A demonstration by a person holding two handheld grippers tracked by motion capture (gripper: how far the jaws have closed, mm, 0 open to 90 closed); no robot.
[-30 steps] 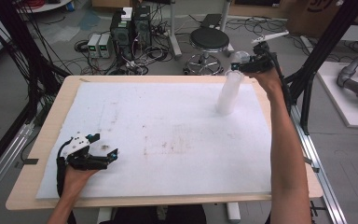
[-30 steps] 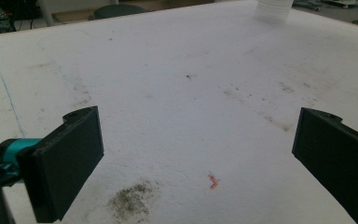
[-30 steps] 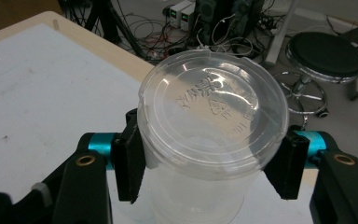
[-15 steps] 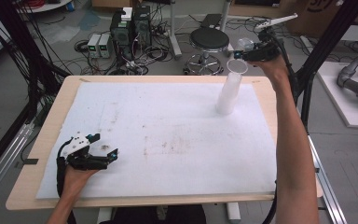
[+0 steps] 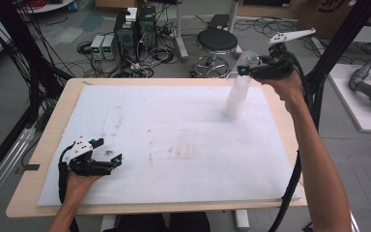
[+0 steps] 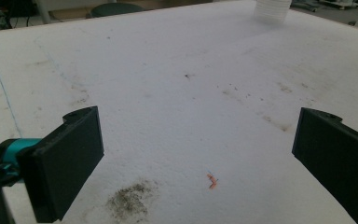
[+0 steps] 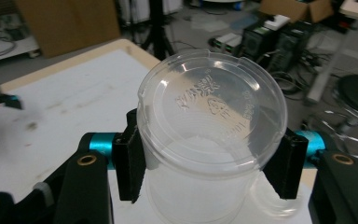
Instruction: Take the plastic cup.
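Even, diffuse light is filling the room — the white foam sheet [image 5: 174, 140] is reading bright but not blown out, and shadows under the left gripper [image 5: 107, 161] are lying soft and faint. In the right gripper view the clear plastic cup [image 7: 209, 126] is catching pale glare on its base, while the background is going soft and the far left edge is smearing with blur. The left gripper view is staying fairly sharp, grainy toward the far edge.
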